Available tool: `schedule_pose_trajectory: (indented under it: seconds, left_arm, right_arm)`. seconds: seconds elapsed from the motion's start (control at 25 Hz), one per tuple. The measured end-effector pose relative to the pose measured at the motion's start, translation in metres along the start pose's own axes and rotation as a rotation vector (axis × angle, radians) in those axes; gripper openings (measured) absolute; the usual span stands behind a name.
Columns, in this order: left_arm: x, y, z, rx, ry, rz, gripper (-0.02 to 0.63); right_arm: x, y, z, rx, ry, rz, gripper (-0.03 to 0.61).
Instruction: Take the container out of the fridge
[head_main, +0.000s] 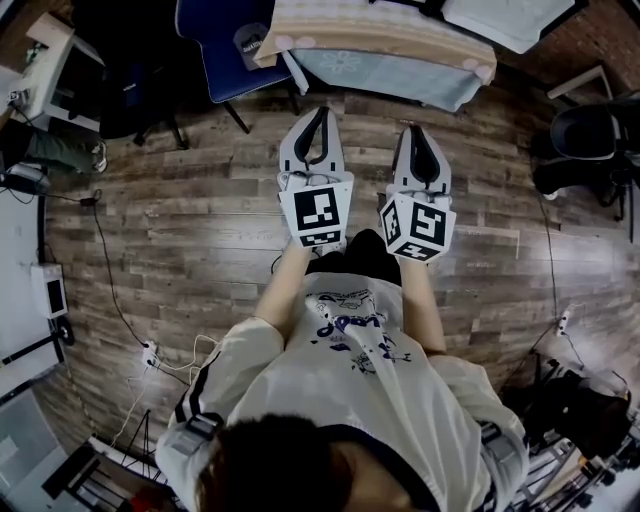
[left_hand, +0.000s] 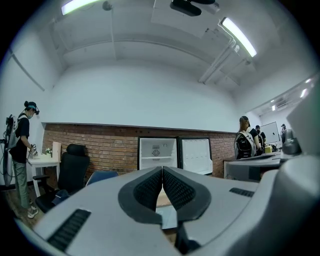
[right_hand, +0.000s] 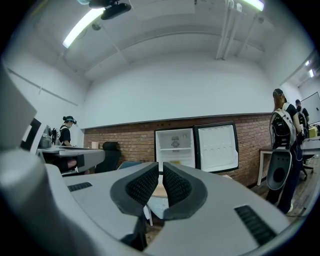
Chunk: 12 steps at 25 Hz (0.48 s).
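A small white fridge (left_hand: 157, 154) stands open against the brick wall far ahead, its door (left_hand: 196, 156) swung to the right. It shows in the right gripper view too, as fridge (right_hand: 175, 146) with one shelf inside; any container in it is too small to make out. In the head view both grippers are held level side by side over the wooden floor. My left gripper (left_hand: 162, 171) is shut, its ribbed pads meeting at the tips with nothing between them. My right gripper (right_hand: 160, 166) is shut to a thin slit, also empty.
A cloth-covered table (head_main: 380, 40) and a blue chair (head_main: 225, 50) stand just ahead, between me and the fridge. A black office chair (left_hand: 72, 167) is at the left wall. People stand at the left (left_hand: 22, 150) and the right (right_hand: 282, 150). Cables (head_main: 150, 355) lie on the floor.
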<state>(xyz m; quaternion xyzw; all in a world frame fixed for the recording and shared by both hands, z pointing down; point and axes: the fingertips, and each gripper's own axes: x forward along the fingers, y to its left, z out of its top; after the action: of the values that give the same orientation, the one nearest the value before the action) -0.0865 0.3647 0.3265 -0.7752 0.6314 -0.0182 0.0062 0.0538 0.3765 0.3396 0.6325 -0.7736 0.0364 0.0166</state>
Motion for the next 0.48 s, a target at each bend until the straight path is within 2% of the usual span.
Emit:
schedule_pose_trajectory:
  seconds: [0.48]
  left_arm:
    - [0.067, 0.022, -0.013, 0.002, 0.035, 0.023, 0.018]
  right_arm:
    - [0.082, -0.008, -0.007, 0.026, 0.031, 0.033, 0.043]
